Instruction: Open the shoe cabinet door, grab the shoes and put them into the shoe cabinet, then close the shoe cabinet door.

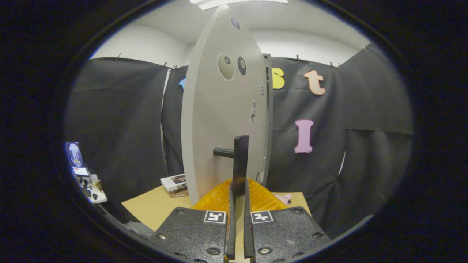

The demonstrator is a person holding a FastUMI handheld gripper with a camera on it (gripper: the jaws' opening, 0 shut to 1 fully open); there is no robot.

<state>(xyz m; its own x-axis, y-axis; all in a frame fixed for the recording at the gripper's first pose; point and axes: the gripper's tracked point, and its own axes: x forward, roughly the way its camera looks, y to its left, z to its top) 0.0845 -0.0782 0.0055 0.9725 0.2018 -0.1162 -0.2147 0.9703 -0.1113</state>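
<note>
Gripper (238,190) with its 2 fingers drawn together on the lower end of the handle (240,164), a dark upright bar standing off the door (223,120) on a short horizontal post. Both fingers press the bar, 1 on each side. The handle's long axis is vertical, in line with the slot between the fingers, and rises straight ahead of them. The door, a pale panel, stands nearly edge-on just beyond the handle, swung well out from the cabinet (268,109), whose narrow front edge shows at the door's right. The hinge side cannot be told with certainty. Judged stage: door in hand and partly open; no shoes identifiable here. The coming move turns on pulling or pushing across the panel's face while the grip stays square on the bar. Table (153,208) lies below.
</note>
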